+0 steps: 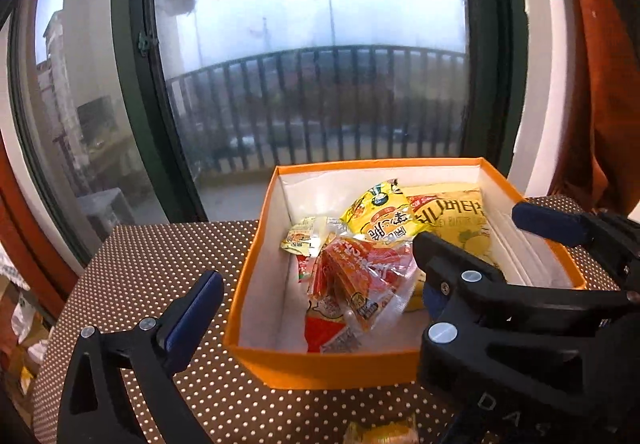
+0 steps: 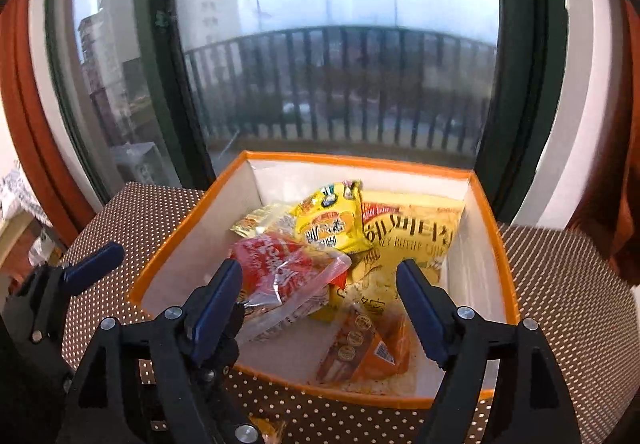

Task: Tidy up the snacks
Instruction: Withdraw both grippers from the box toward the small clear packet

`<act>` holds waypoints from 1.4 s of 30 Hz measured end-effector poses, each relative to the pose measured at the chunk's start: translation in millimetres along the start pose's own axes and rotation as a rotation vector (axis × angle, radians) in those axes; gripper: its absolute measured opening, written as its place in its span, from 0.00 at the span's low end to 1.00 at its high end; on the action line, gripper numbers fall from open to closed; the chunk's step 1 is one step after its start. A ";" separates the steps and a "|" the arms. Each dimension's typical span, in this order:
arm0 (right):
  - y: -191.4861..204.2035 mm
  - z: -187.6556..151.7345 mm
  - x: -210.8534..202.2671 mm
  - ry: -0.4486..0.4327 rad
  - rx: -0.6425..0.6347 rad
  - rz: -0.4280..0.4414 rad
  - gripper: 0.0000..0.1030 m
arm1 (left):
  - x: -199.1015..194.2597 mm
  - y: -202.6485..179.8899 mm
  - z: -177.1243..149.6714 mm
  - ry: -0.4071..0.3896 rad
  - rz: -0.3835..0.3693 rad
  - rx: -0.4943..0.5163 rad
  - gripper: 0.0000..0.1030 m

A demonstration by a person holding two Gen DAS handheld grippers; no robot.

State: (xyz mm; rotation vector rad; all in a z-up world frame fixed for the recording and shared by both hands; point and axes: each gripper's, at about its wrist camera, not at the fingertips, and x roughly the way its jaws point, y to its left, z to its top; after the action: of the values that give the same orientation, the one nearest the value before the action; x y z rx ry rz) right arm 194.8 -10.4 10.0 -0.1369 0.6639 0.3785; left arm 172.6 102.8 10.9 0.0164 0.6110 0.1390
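An orange box (image 1: 320,368) (image 2: 176,244) with a white inside stands on the dotted tablecloth. In it lie a red clear packet (image 1: 360,268) (image 2: 280,268), a small yellow bag (image 1: 380,216) (image 2: 328,220), a large yellow chip bag (image 1: 460,220) (image 2: 412,236), a small sachet (image 1: 300,240) and an orange packet (image 2: 360,348). My left gripper (image 1: 318,288) stands wide open at the box's near left corner, one finger outside the wall. My right gripper (image 2: 316,272) (image 1: 470,226) is open above the snacks and grips nothing. The two grippers' inner fingers overlap.
The brown dotted tablecloth (image 1: 160,264) (image 2: 560,284) runs around the box. One yellow snack (image 1: 380,434) lies on it in front of the box. A tall window (image 1: 320,84) with a balcony railing is close behind, and an orange curtain (image 1: 600,84) hangs at the right.
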 end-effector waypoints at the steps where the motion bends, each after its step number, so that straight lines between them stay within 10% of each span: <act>1: 2.1 -0.7 -5.4 -0.013 -0.007 -0.005 0.80 | -5.5 -0.1 -0.8 -0.008 0.000 0.002 0.98; 21: 12.0 -47.5 -71.7 -0.047 -0.079 -0.032 0.86 | -73.6 -28.4 -50.6 -0.054 -0.104 0.084 0.99; 42: 18.0 -115.4 -26.2 0.053 0.013 0.007 0.86 | -27.9 -9.3 -113.3 0.079 -0.054 0.097 0.99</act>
State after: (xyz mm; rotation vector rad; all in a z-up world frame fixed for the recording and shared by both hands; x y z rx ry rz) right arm 102.6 -29.7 -63.9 -0.1325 0.7189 0.3778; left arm 86.2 86.8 -66.5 0.0883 0.6956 0.0578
